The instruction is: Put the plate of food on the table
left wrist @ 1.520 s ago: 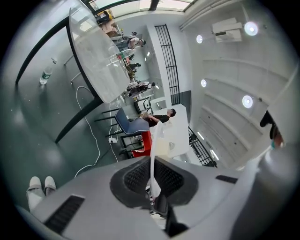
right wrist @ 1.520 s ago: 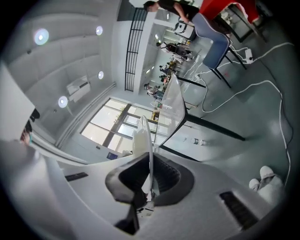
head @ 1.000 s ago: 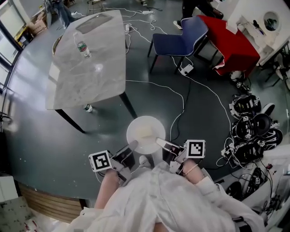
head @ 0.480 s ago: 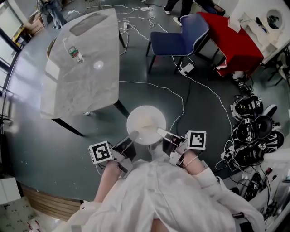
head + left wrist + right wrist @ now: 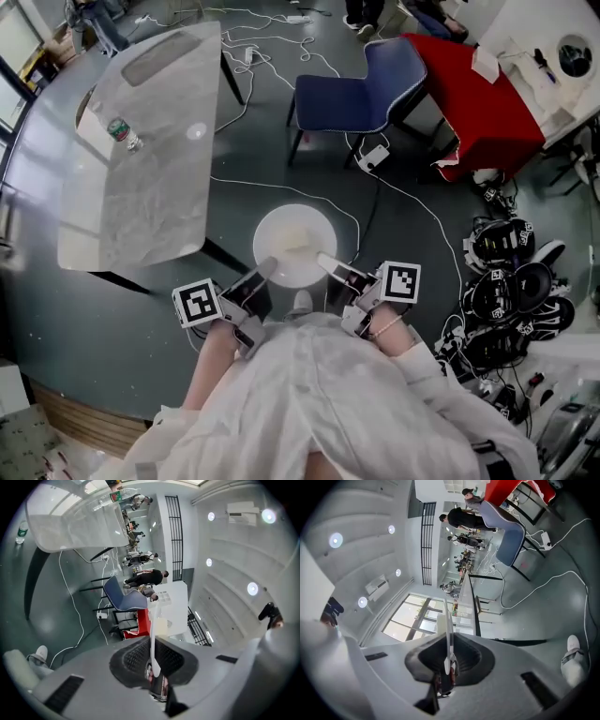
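While the table [image 5: 141, 159] stands clear of it, the plate [image 5: 274, 225] hangs over floor just off the table's near corner, not yet above the top. Left gripper [image 5: 266, 268] and right gripper [image 5: 326, 262] are each clamped on its thin rim. Judged rigid, light, slick, breakable: two rim grips, keep level so the food [image 5: 298, 244] doesn't slide.
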`<state>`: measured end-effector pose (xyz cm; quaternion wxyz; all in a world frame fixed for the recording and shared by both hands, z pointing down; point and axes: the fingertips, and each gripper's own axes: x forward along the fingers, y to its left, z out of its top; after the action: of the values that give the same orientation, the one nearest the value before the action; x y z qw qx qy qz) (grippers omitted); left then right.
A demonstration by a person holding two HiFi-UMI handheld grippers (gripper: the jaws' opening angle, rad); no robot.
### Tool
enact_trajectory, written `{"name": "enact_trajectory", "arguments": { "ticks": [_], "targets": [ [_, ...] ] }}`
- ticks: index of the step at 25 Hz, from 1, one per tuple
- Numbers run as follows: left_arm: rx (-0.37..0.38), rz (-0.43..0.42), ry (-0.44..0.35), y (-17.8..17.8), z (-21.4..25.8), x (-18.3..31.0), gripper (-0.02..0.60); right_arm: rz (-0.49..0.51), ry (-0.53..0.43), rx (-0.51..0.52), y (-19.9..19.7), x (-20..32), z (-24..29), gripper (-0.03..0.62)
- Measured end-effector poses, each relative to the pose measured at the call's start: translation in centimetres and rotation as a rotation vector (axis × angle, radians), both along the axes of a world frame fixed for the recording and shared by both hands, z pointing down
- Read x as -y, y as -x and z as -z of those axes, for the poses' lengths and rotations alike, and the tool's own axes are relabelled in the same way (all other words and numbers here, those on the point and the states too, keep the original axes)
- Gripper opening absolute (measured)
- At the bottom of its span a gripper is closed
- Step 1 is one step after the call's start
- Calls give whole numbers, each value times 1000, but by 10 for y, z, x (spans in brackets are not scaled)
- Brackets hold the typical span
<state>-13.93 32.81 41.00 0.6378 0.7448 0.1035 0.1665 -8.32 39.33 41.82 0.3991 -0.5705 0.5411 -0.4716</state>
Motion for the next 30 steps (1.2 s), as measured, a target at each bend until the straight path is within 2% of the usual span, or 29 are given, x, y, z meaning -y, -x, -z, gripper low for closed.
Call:
{"name": "enact_trajectory", "arguments": {
  "ticks": [4, 8, 16, 25, 30],
  "targets": [
    [37, 9, 16, -28, -11, -9, 26, -3, 25, 46, -31, -10, -14, 14],
    [70, -13, 25, -41, -22, -8, 26, 10, 31, 62, -42, -7, -23, 14],
    [95, -23, 43, -78, -33, 2, 26, -6, 42, 90, -80, 3, -34, 14],
    [96, 0, 41, -142, -31, 65, 26, 5, 45, 99, -144, 64, -33, 14],
    [75, -44, 26, -191, -20, 105, 26, -46, 41, 55, -191, 101, -19, 13]
  ]
}}
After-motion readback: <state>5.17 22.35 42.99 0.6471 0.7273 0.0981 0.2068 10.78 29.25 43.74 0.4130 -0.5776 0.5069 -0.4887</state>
